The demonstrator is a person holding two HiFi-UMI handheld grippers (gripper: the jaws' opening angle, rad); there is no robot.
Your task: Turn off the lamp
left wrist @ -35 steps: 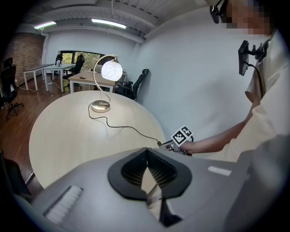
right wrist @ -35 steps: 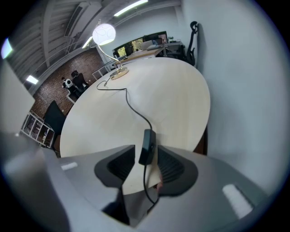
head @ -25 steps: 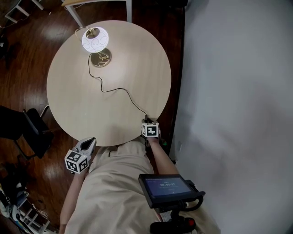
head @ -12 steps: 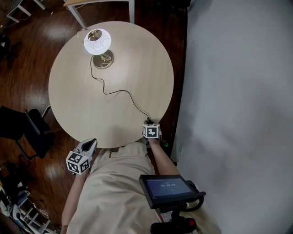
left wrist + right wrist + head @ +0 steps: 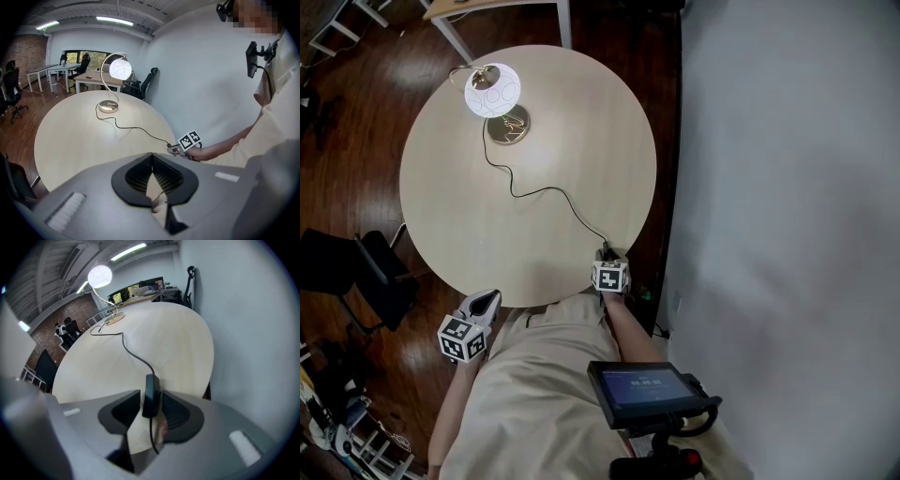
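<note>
This is an open-plan office. Work desks stand at the far side with black swivel chairs beside them on a dark wood floor. Strip lights run along a bare ceiling, and one end wall is brick. A round meeting tabletop sits by a plain white wall.

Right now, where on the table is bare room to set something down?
Bare: right half of the round pale wooden table, past the black cord, and its near left, short of the white globe lamp. Crowded along the cord.
</note>
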